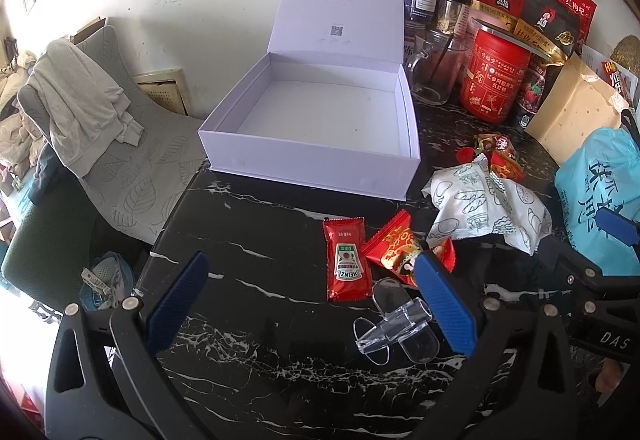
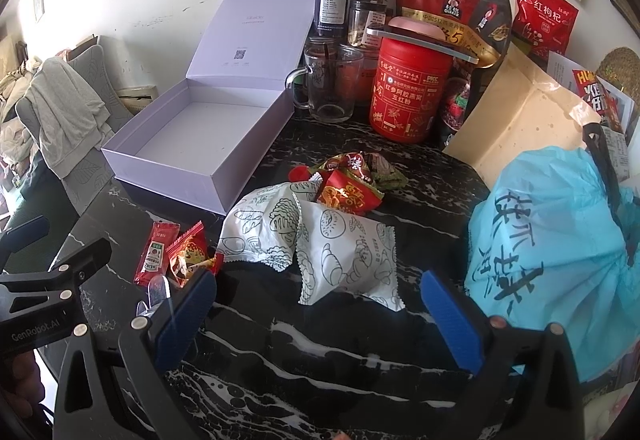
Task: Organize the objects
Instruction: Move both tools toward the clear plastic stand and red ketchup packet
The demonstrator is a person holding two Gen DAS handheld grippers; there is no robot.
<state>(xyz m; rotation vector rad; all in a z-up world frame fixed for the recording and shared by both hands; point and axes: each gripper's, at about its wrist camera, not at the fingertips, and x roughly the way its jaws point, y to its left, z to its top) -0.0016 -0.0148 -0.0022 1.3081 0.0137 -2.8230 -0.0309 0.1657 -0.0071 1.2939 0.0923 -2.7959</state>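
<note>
- Our left gripper [image 1: 312, 304] stands wide over the black marble table [image 1: 248, 372], holding nothing.
- Just inside its right finger lies a clear plastic piece [image 1: 394, 324].
- Just ahead of that are a Heinz ketchup sachet [image 1: 346, 260] and a red candy packet [image 1: 400, 246], touching.
- Our right gripper [image 2: 320, 314] is equally wide and empty; two white printed packets [image 2: 344, 260] lie just beyond its tips (one overlapping the other).
- Beyond those sits a heap of red wrappers [image 2: 348, 184].
- Far ahead, to the left, the open lilac box [image 2: 208, 128] stands empty.
- Behind, right: a red canister [image 2: 408, 92].
</note>
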